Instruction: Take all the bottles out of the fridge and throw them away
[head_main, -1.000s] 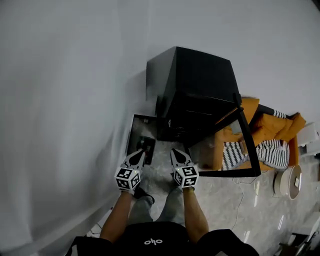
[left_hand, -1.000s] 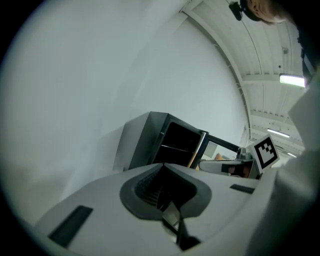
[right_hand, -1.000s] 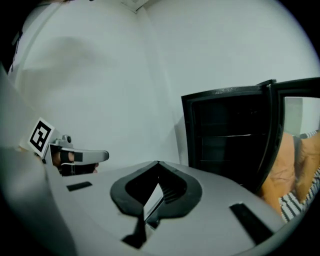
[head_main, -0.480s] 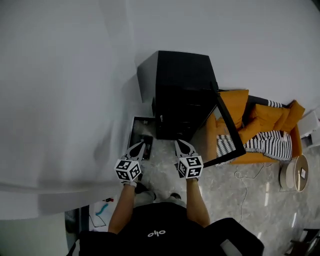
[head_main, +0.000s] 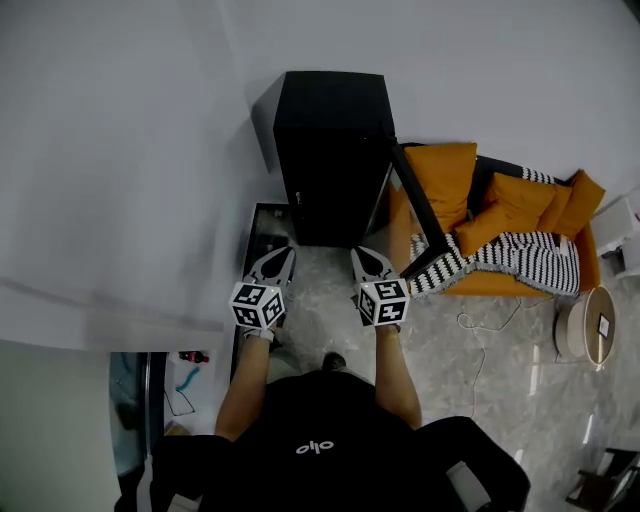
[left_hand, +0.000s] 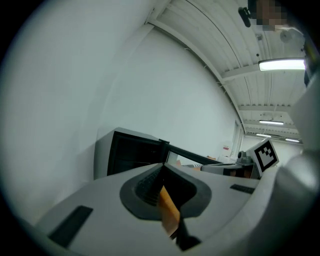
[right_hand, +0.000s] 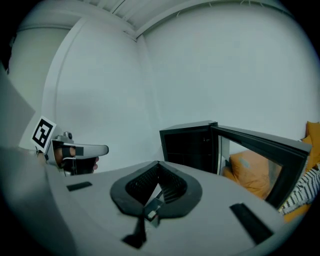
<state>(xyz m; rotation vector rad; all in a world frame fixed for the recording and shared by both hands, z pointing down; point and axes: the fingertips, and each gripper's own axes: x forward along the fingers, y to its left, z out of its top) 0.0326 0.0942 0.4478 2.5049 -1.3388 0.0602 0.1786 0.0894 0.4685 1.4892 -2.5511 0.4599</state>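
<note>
A black fridge (head_main: 330, 150) stands against the white wall with its glass door (head_main: 415, 215) swung open to the right. Its inside is dark and no bottle shows in any view. My left gripper (head_main: 283, 254) and right gripper (head_main: 362, 254) are held side by side in front of the fridge, well short of it, both shut and empty. In the left gripper view the shut jaws (left_hand: 162, 167) point at the fridge (left_hand: 132, 152). The right gripper view shows its shut jaws (right_hand: 159, 165), the fridge (right_hand: 190, 145) and the open door (right_hand: 260, 145).
A dark rectangular bin (head_main: 266, 232) sits on the floor left of the fridge, under my left gripper. An orange sofa (head_main: 470, 205) with a striped blanket (head_main: 520, 258) stands right of the door. A round white object (head_main: 585, 335) and a cable lie on the marble floor.
Both grippers have drawn back from the fridge and risen, still shut. The person has stepped away, so the fridge and the bin now lie farther ahead.
</note>
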